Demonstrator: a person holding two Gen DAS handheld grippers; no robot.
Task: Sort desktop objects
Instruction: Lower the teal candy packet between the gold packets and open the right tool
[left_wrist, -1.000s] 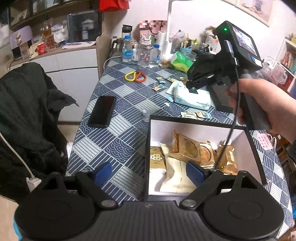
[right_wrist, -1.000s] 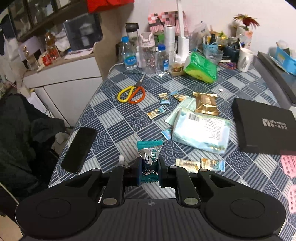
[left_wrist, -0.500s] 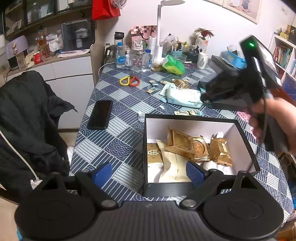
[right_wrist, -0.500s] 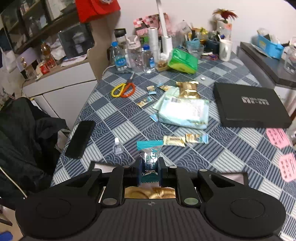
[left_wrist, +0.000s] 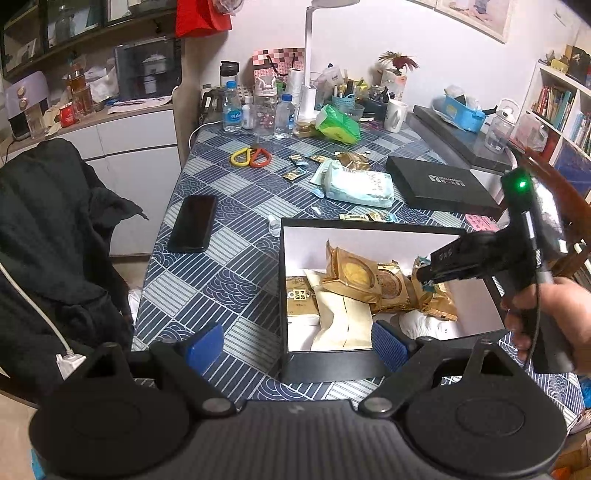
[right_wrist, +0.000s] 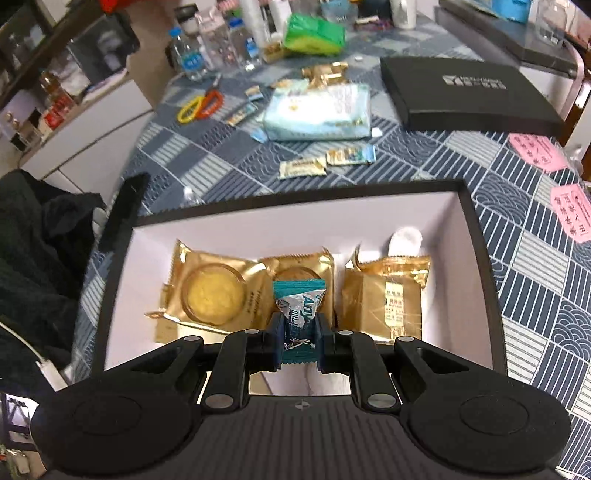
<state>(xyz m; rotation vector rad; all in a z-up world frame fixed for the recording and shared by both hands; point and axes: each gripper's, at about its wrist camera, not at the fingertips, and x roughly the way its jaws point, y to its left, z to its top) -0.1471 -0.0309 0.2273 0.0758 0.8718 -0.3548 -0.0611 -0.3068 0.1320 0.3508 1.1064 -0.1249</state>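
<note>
Right wrist: right gripper (right_wrist: 299, 338) clamped on a teal candy wrapper (right_wrist: 298, 314), held over the open black box (right_wrist: 476, 236), above the gold snack packets (right_wrist: 210, 291) inside. Left gripper (left_wrist: 295, 345) jaws spread wide, nothing between them, at the box's near-left corner. Two small sachets (right_wrist: 325, 162) lie on the tablecloth (right_wrist: 535, 266) just beyond the box.

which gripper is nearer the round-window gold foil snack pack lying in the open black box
Right. The right gripper, shut on a teal candy wrapper, hangs inside the black box just above the gold foil snack pack. The left gripper sits open at the box's near wall.
</note>
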